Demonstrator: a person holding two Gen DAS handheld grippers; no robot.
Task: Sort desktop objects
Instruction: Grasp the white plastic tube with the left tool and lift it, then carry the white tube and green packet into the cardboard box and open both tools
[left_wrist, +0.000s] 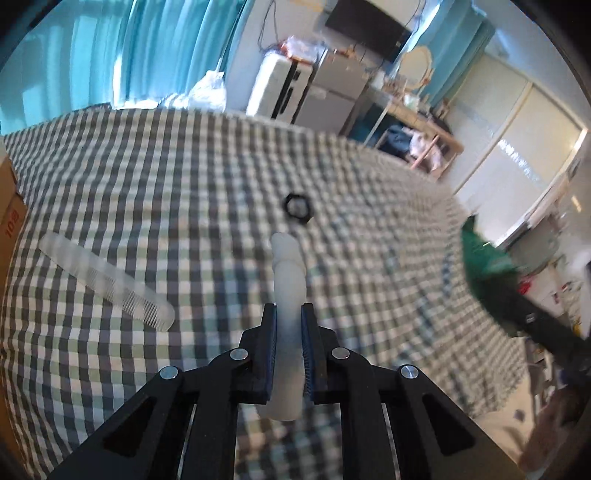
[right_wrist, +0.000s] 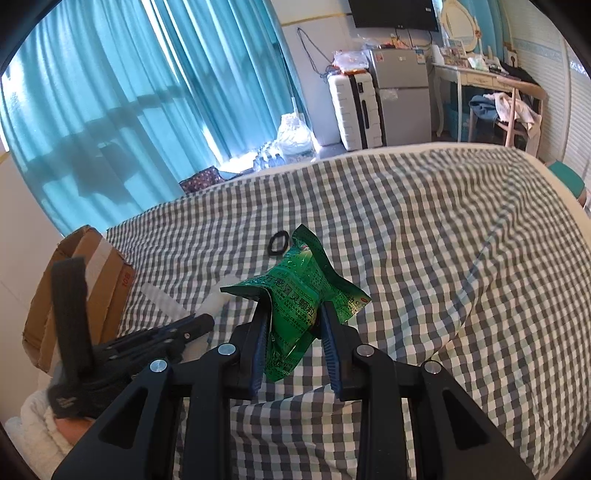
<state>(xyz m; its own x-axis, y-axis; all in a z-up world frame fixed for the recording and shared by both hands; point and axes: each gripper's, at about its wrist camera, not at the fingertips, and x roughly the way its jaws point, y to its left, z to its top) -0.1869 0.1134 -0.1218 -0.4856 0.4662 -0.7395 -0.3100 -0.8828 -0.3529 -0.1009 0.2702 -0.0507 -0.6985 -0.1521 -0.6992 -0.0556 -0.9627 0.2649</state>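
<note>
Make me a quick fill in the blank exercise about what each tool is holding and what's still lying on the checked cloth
1. The left tool is shut on a translucent white ____.
2. The right tool is shut on a crumpled packet whose colour is ____.
3. On the checked cloth, left of the left tool, lies a clear plastic ____.
4. The black hair tie lies on the cloth, held by ____ tool.

Missing words: tube; green; comb; neither
</note>
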